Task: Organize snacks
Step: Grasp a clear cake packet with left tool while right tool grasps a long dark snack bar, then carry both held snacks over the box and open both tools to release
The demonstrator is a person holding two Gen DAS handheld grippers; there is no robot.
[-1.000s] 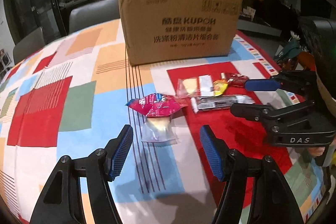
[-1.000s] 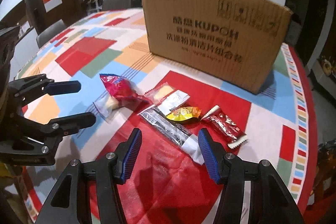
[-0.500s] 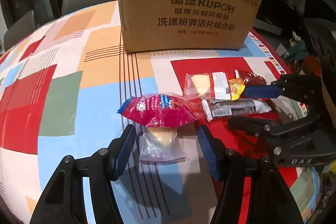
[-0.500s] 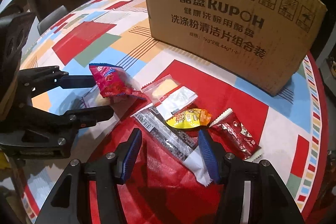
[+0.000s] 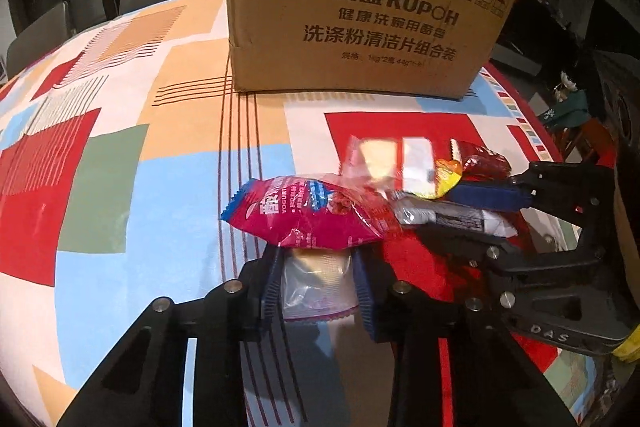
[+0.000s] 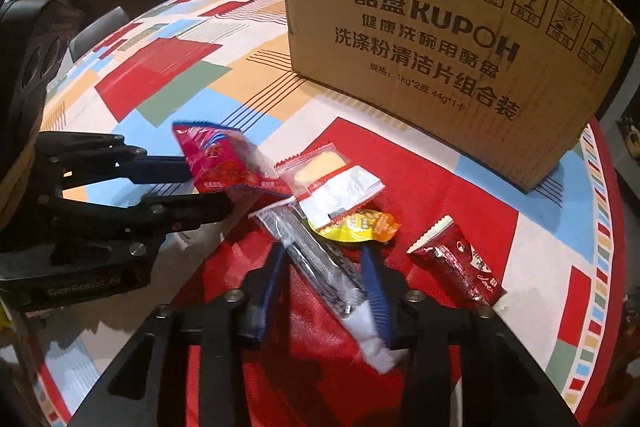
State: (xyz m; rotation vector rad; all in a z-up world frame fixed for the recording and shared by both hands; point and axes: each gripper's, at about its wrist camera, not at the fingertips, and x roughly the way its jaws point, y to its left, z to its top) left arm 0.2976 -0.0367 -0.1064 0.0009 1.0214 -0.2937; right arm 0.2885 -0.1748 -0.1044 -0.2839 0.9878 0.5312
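your left gripper (image 5: 318, 277) has just been closing, and its blue pads now press both sides of the clear-wrapped cake (image 5: 318, 281), which lies on the tablecloth (image 5: 120, 187) with its far end tucked under the pink yogurt packet (image 5: 312, 211). your right gripper (image 6: 328, 279) has likewise just been closing, and its pads clamp the long dark-and-clear bar (image 6: 324, 263) near its white end. the left wrist view alone shows the cake in full; in the right wrist view that cake is hidden behind the left gripper's fingers (image 6: 160, 167) and the pink packet, so only the left view confirms that grip. the right wrist view alone shows the bar's whole length and the dark red packet (image 6: 460, 263) lying apart to the right, clear of the pile; in the left view only a short stretch of the bar shows between the right gripper's fingers (image 5: 488, 195). the bar's long axis runs diagonally in the right view, from upper left near the pink packet down to its white end at lower right. the yellow pouch (image 6: 360, 225) and the white-and-clear packet (image 6: 336, 187) overlap the bar's upper stretch. the pink packet's long axis lies crosswise in the left view. the cardboard box (image 6: 440, 27) stands upright behind the pile.
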